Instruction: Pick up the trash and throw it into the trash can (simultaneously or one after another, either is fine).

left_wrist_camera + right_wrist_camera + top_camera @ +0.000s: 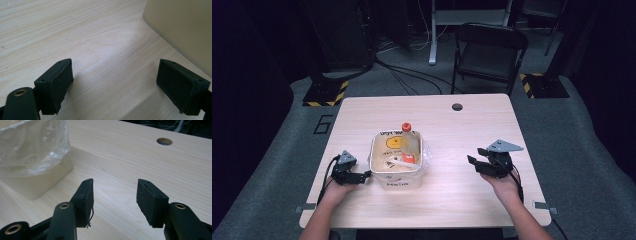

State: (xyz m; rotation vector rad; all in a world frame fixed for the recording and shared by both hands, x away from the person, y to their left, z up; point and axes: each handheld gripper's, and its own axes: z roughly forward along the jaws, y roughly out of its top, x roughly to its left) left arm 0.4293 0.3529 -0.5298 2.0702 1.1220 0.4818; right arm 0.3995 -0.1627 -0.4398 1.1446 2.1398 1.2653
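Black-jawed and empty, the left gripper [362,176] stands wide open just beside the cream tub [395,176], near the table's [472,125] front edge. Its plastic liner [32,147] holds an orange-capped bottle [406,137]. Right gripper [477,159], half open and gripping nothing, sits toward the right edge.

Grey carpet floor [592,150], black folding chair [489,52] behind wooden table [472,120].

Left gripper [362,175] at 7 o'clock, jaws wide apart; right gripper [475,159] at 4 o'clock, jaws parted, empty.
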